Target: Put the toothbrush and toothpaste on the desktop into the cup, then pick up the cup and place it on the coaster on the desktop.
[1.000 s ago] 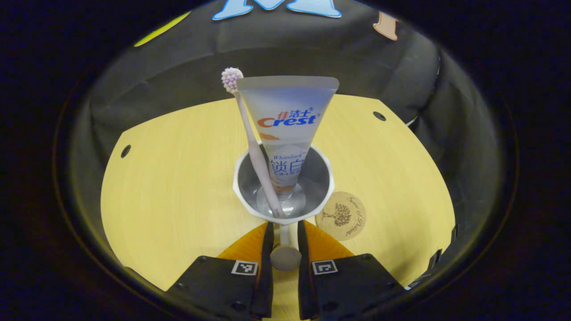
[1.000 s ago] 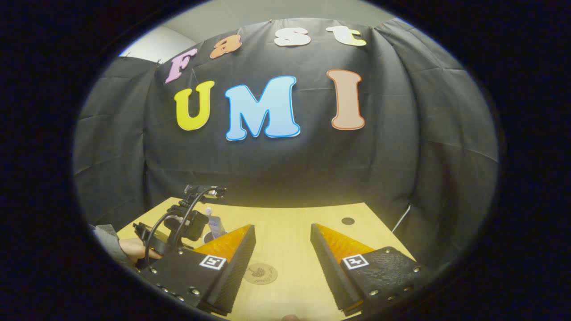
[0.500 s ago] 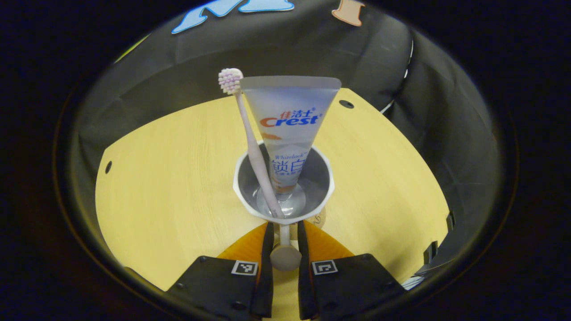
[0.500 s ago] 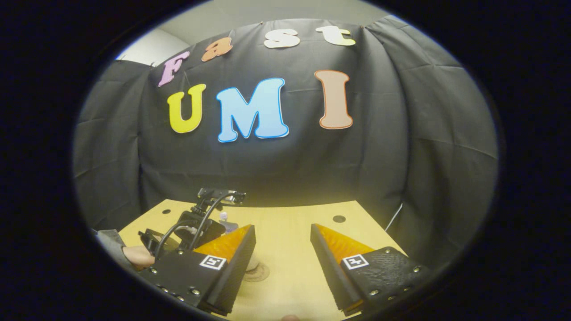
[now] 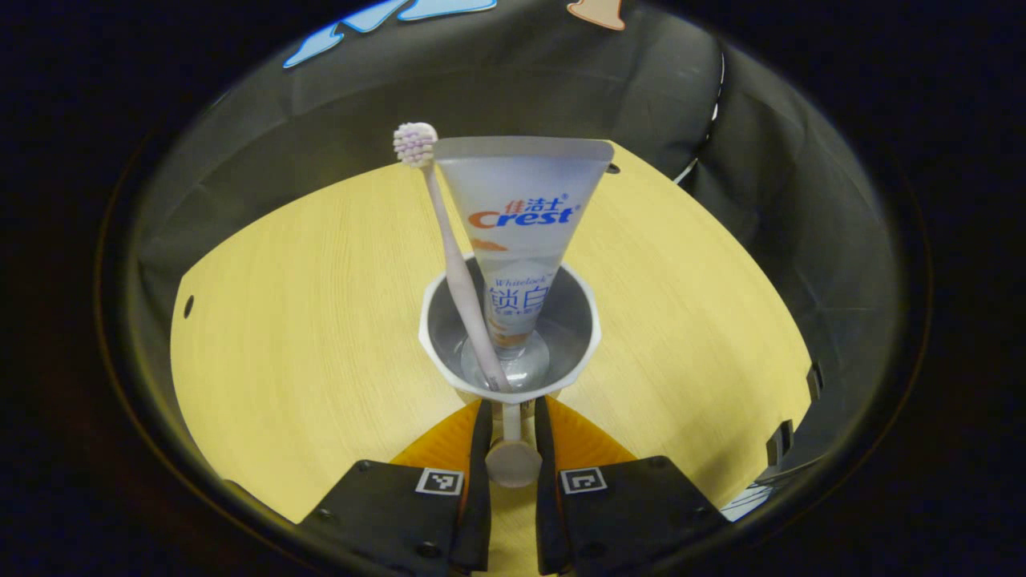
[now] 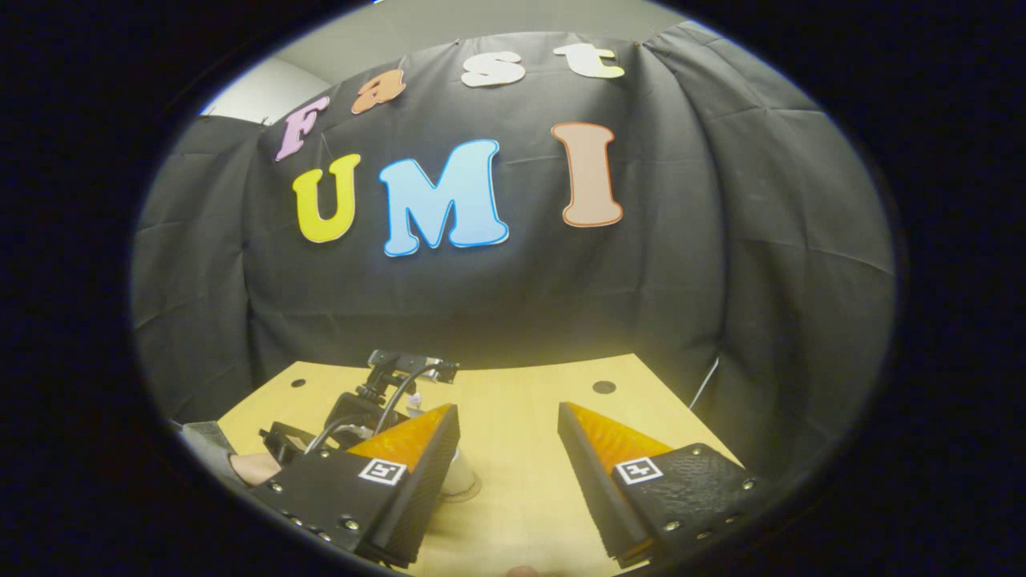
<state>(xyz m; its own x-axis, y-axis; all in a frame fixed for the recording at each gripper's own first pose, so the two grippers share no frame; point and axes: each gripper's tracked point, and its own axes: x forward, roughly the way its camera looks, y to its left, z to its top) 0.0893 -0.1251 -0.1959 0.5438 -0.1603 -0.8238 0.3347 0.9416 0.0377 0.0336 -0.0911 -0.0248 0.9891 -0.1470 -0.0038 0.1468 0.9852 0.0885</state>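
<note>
A white cup (image 5: 561, 365) holds a pale pink toothbrush (image 5: 449, 248), head up, and a toothpaste tube (image 5: 521, 216), cap down. My left gripper (image 5: 510, 410) is shut on the cup's handle (image 5: 510, 461). In the right gripper view, the cup's base (image 6: 460, 474) peeks out beside my finger, over the round coaster (image 6: 473, 491); whether it rests on the coaster is unclear. My right gripper (image 6: 506, 457) hangs open above the near part of the table, with nothing between its fingers.
The light wooden table (image 5: 304, 320) has small round holes near its far corners (image 6: 603, 387). A hand (image 6: 248, 466) holds the left gripper's body (image 6: 377, 397) at the left of the right gripper view. Black cloth walls close the table's far and right sides.
My left gripper has carried the cup to the right over the coaster, which the cup now hides in the left gripper view. The right gripper stays open and has hardly moved.
</note>
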